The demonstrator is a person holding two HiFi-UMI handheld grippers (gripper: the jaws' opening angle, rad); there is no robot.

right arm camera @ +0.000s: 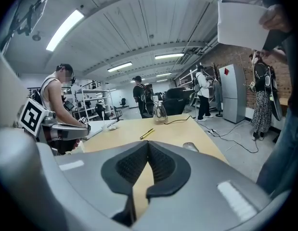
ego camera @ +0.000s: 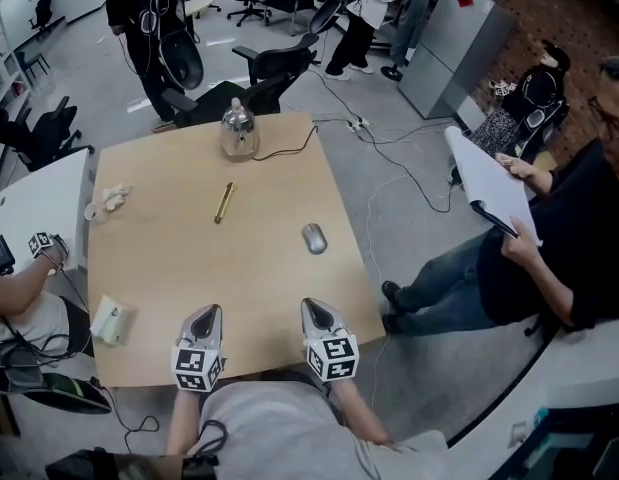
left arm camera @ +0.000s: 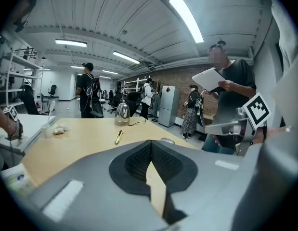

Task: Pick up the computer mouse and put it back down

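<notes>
A grey computer mouse [ego camera: 314, 238] lies on the light wooden table [ego camera: 169, 258], right of its middle. It also shows as a small hump past the jaws in the left gripper view, mouse [left arm camera: 167, 140], and in the right gripper view, mouse [right arm camera: 190, 147]. My left gripper [ego camera: 206, 314] and right gripper [ego camera: 314, 307] hover over the near edge, side by side, both short of the mouse. Each has its jaws closed tip to tip with nothing between them. The right gripper is the nearer one to the mouse.
A yellow pen-like stick [ego camera: 224, 202] lies mid-table, a glass kettle [ego camera: 238, 130] with a black cord at the far edge. A crumpled tissue [ego camera: 114, 198] and a small packet [ego camera: 111, 320] sit on the left. A seated person [ego camera: 549, 258] with papers is to the right.
</notes>
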